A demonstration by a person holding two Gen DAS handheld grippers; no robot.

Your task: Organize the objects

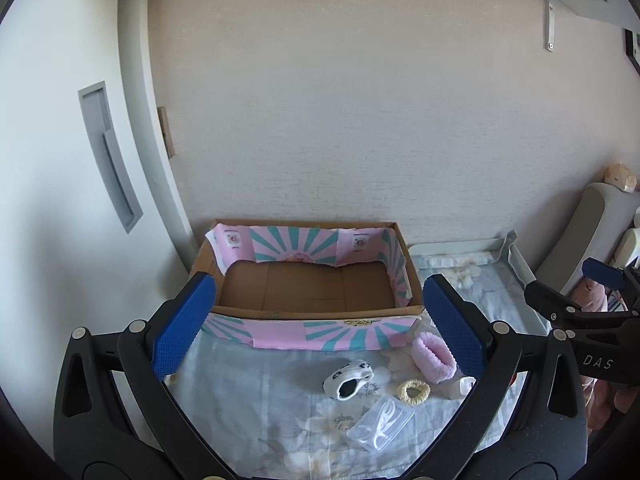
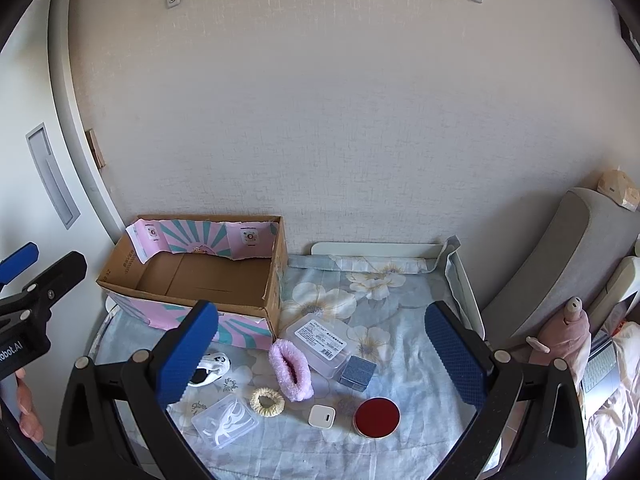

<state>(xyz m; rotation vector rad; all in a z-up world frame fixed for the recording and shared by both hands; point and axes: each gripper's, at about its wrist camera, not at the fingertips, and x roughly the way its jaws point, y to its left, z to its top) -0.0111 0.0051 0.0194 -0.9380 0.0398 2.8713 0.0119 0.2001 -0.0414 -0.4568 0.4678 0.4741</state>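
An open cardboard box (image 1: 308, 286) with pink and teal flaps stands empty at the back left of the small table; it also shows in the right wrist view (image 2: 208, 276). In front of it lie a black-and-white hair band (image 1: 350, 378), a pink fluffy scrunchie (image 2: 289, 368), a cream scrunchie (image 2: 267, 401), a clear case of white picks (image 2: 225, 421), a white charger (image 2: 322, 415), a red-lidded tin (image 2: 377, 417), a small grey-blue box (image 2: 358, 372) and a clear labelled container (image 2: 320, 340). My left gripper (image 1: 318, 326) is open and empty above the box front. My right gripper (image 2: 320, 360) is open and empty above the items.
The table has a floral cloth (image 2: 400, 320) and a white raised rim (image 2: 464, 280) at the back and right. A wall stands close behind. A grey chair (image 2: 560, 256), a pink plush (image 2: 564, 332) and a laptop (image 2: 600, 364) are to the right. A sliding door (image 1: 60, 160) is on the left.
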